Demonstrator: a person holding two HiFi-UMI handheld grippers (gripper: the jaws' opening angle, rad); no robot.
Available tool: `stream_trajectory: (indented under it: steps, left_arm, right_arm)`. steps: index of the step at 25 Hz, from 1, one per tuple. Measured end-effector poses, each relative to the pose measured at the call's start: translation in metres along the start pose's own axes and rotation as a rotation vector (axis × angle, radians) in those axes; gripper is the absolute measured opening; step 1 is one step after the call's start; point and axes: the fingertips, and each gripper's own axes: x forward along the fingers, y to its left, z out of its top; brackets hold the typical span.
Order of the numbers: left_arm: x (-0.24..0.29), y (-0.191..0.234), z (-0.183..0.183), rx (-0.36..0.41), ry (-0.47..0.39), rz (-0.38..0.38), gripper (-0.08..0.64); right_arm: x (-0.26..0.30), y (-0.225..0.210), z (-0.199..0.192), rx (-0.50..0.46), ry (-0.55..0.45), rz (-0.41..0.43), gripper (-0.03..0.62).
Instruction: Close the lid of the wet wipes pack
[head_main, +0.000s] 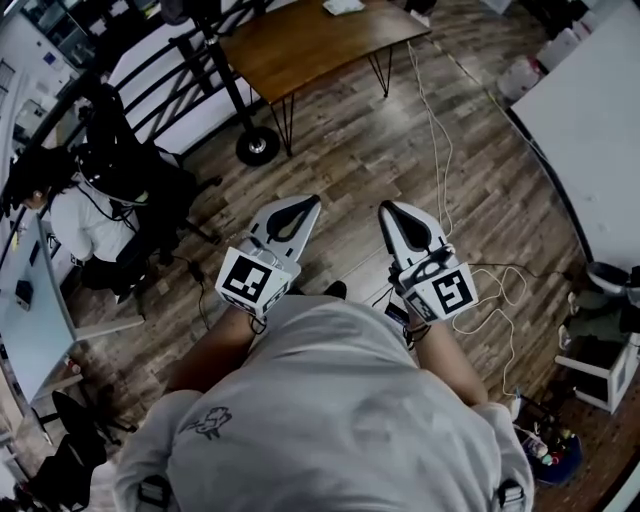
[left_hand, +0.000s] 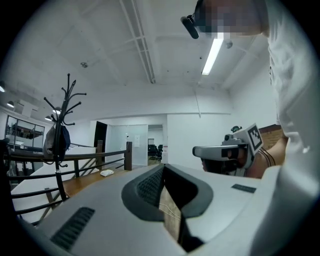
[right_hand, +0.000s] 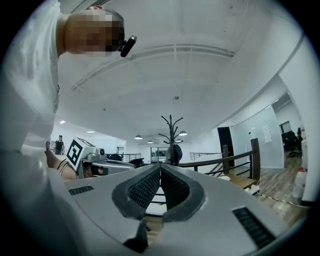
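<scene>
No wet wipes pack can be made out for certain. A small white object lies on the far wooden table; it also shows as the white object in the left gripper view, too small to identify. My left gripper and right gripper are held level and side by side in front of my body, above the wooden floor. The left gripper's jaws meet at the tip with nothing between them. The right gripper's jaws are likewise closed and empty.
A black coat stand and a railing stand ahead to the left. A seated person works at a desk at far left. White cables trail over the floor. A white table is at the right.
</scene>
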Motion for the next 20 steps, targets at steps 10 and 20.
stream_trajectory:
  steps: [10, 20]
  left_arm:
    - [0.070, 0.016, -0.004, -0.038, 0.032, -0.053, 0.014]
    - [0.117, 0.073, -0.009, -0.031, 0.042, -0.089, 0.014]
  right_arm:
    - [0.018, -0.066, -0.013, 0.059, 0.033, -0.049, 0.034]
    - [0.076, -0.110, -0.028, 0.105, 0.052, -0.058, 0.034]
